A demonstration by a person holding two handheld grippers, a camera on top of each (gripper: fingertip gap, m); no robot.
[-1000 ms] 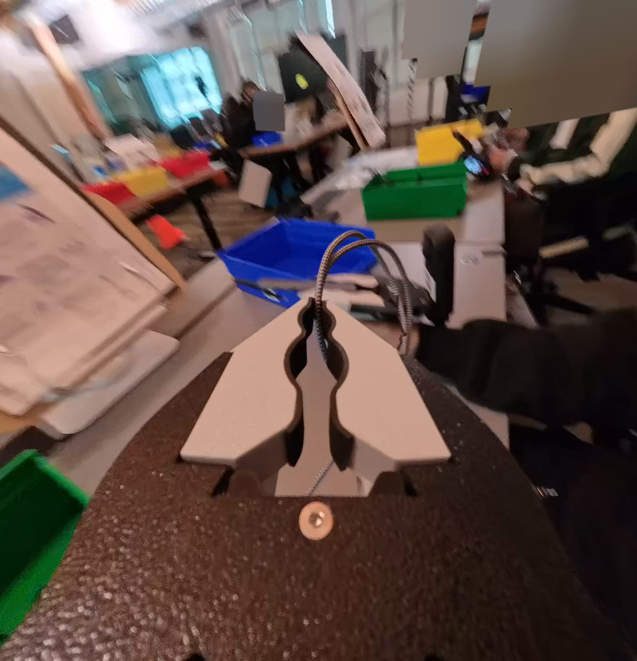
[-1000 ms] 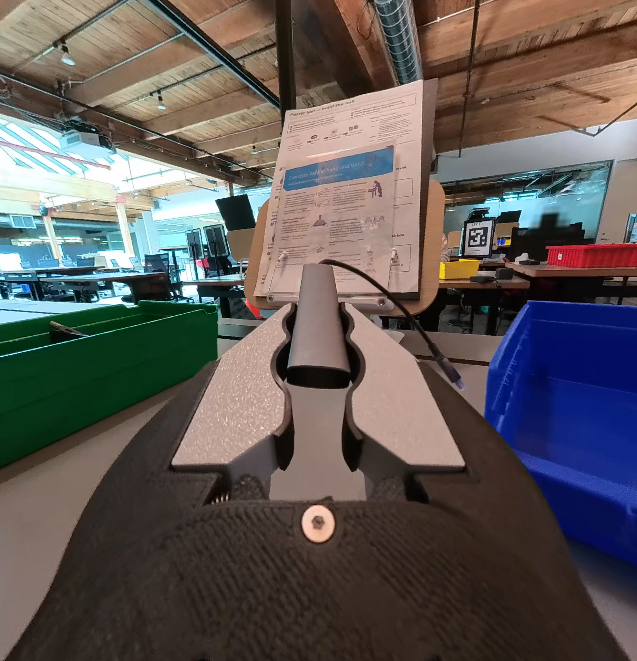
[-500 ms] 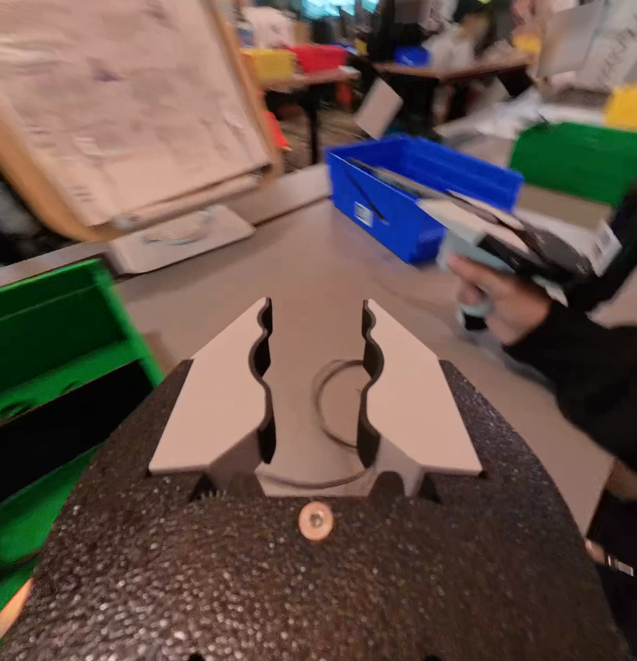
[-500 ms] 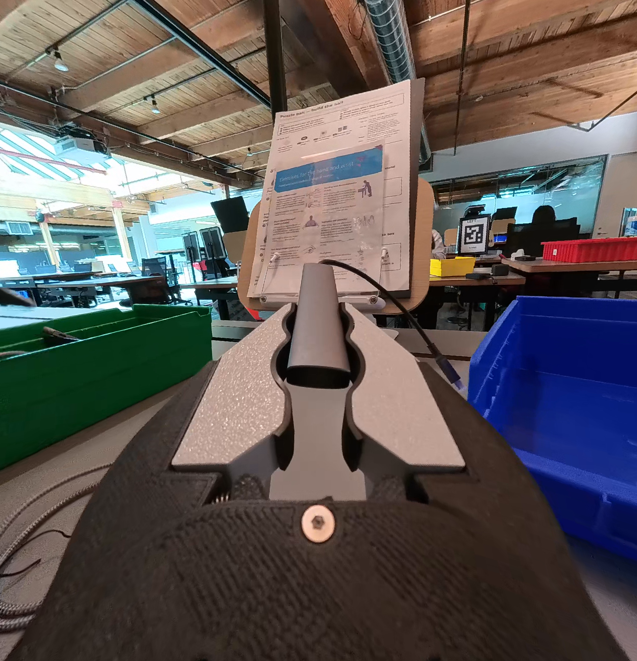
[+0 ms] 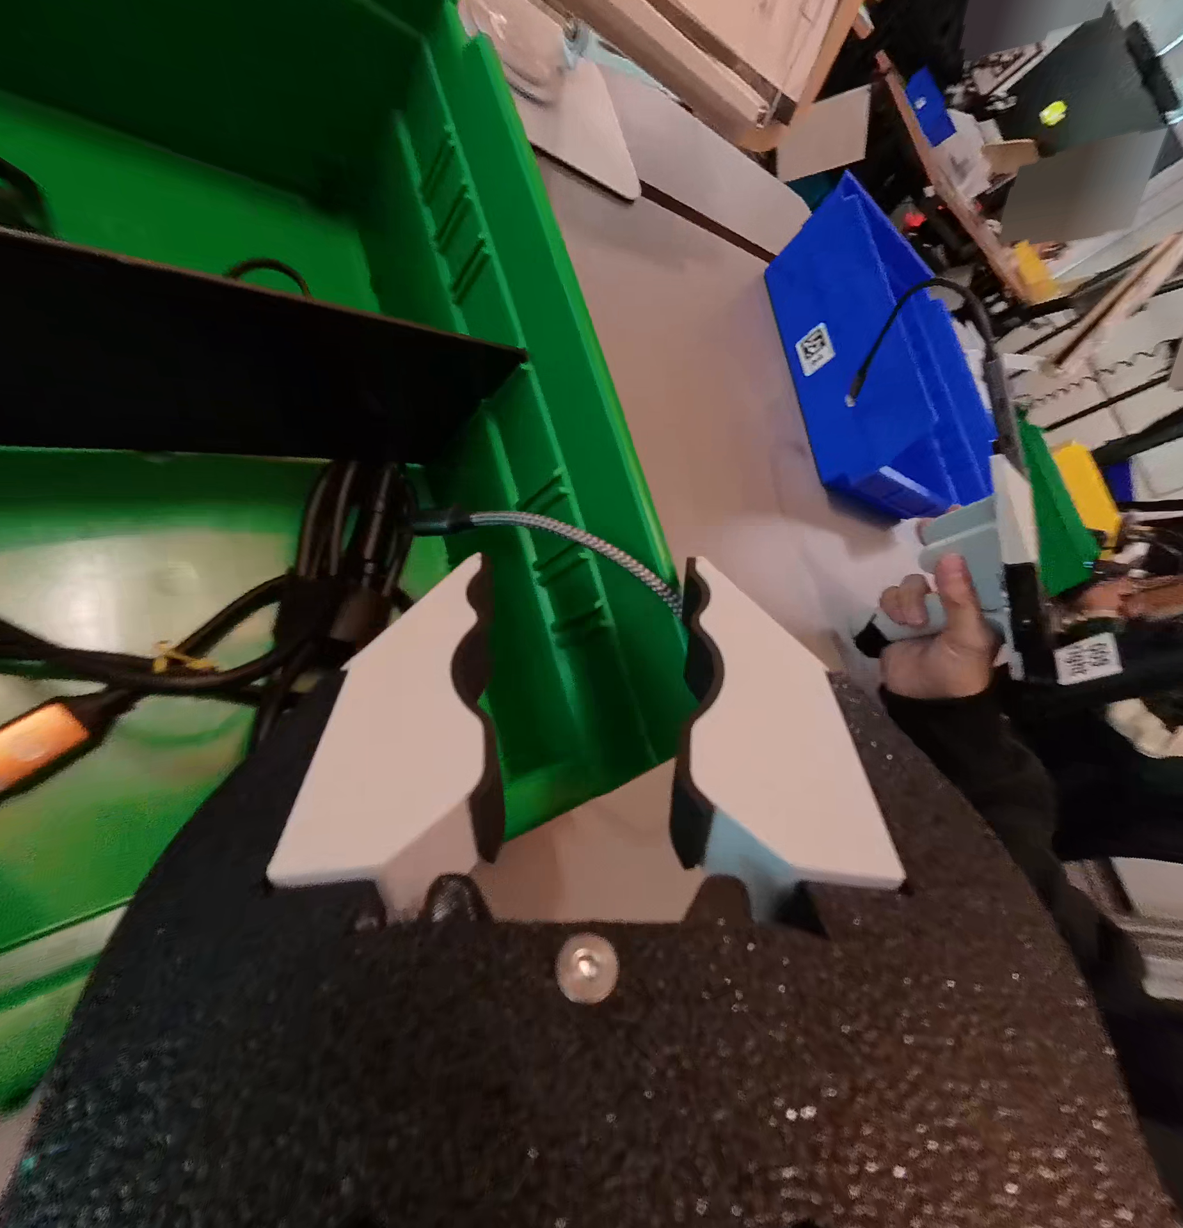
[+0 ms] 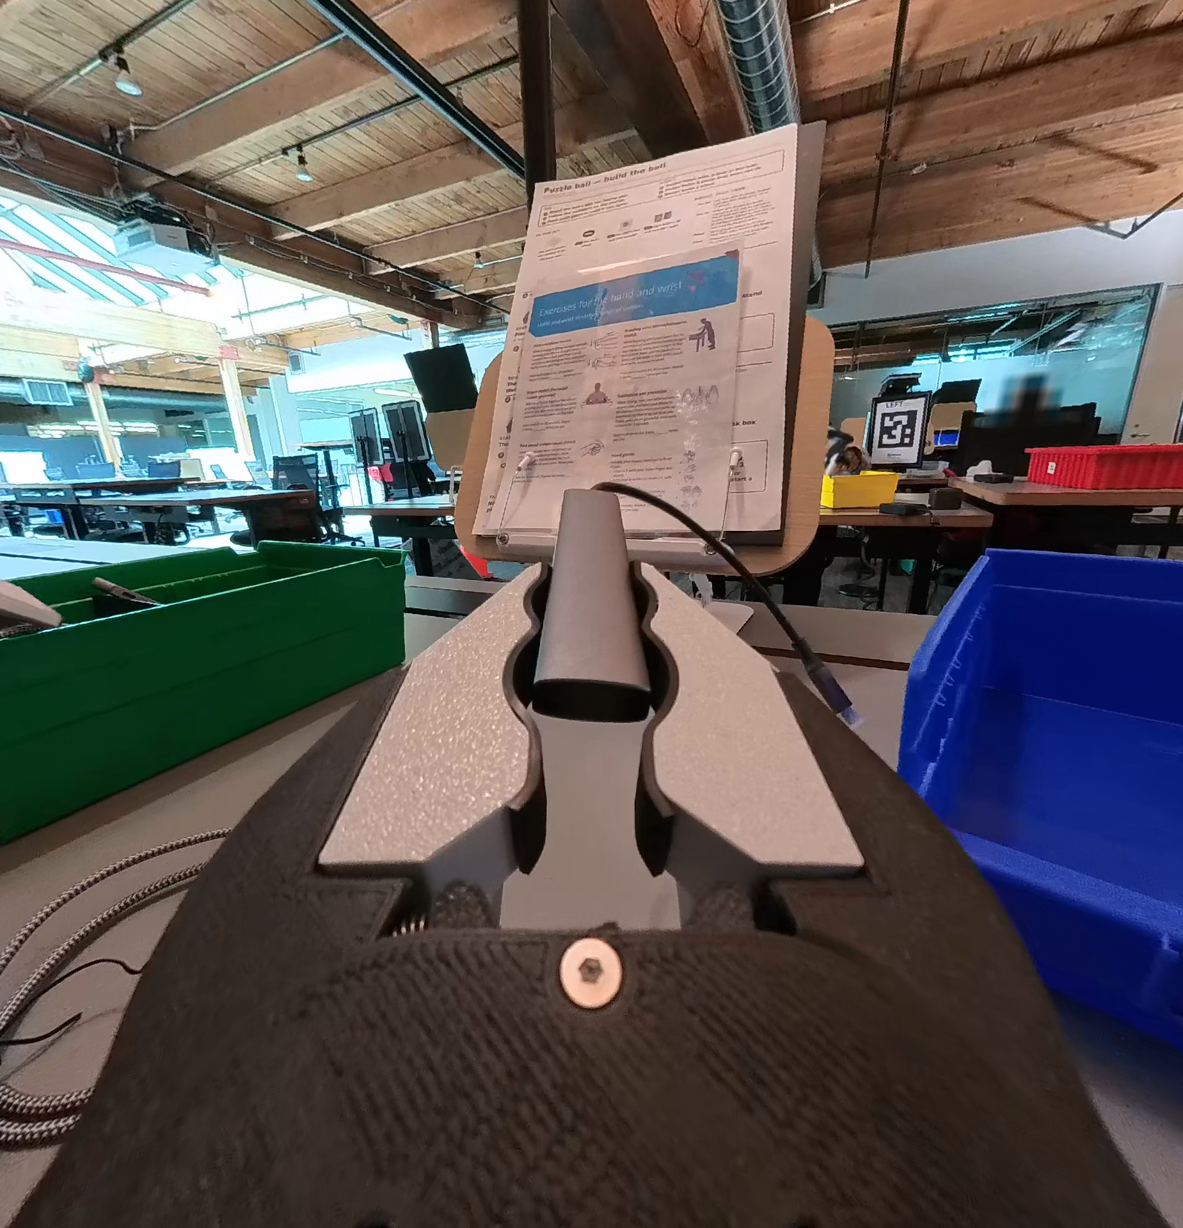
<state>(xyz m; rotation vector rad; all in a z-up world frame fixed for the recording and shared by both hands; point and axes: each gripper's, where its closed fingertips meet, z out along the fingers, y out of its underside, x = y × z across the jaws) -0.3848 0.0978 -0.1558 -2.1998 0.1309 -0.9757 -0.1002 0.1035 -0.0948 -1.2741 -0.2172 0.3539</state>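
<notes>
In the left wrist view my left gripper (image 5: 585,565) is open and empty, over the right wall of a green bin (image 5: 495,279). A braided grey cable (image 5: 575,541) runs from a dark plug inside the bin over the wall to my right fingertip (image 5: 698,585). Black cables (image 5: 349,531) lie bundled in the bin under a black divider (image 5: 209,372). My right gripper (image 6: 588,568) is shut on a grey adapter (image 6: 588,611) that points forward. The adapter's thin black cable (image 6: 728,565) hangs to the right and ends in a small plug (image 6: 841,704).
The green bin (image 6: 176,678) stands left and a blue bin (image 6: 1040,764) right of my right gripper. A paper stand (image 6: 642,372) is straight ahead. Braided cable (image 6: 77,910) lies on the table at lower left. A hand (image 5: 934,638) holds the right gripper near the blue bin (image 5: 861,345). Tip to tip, the grippers are about 30 cm apart.
My left gripper opened and let go of the braided cable, then swung left to the green bin. The right gripper stayed almost still, shut on the adapter. Braided cable now lies on the table.
</notes>
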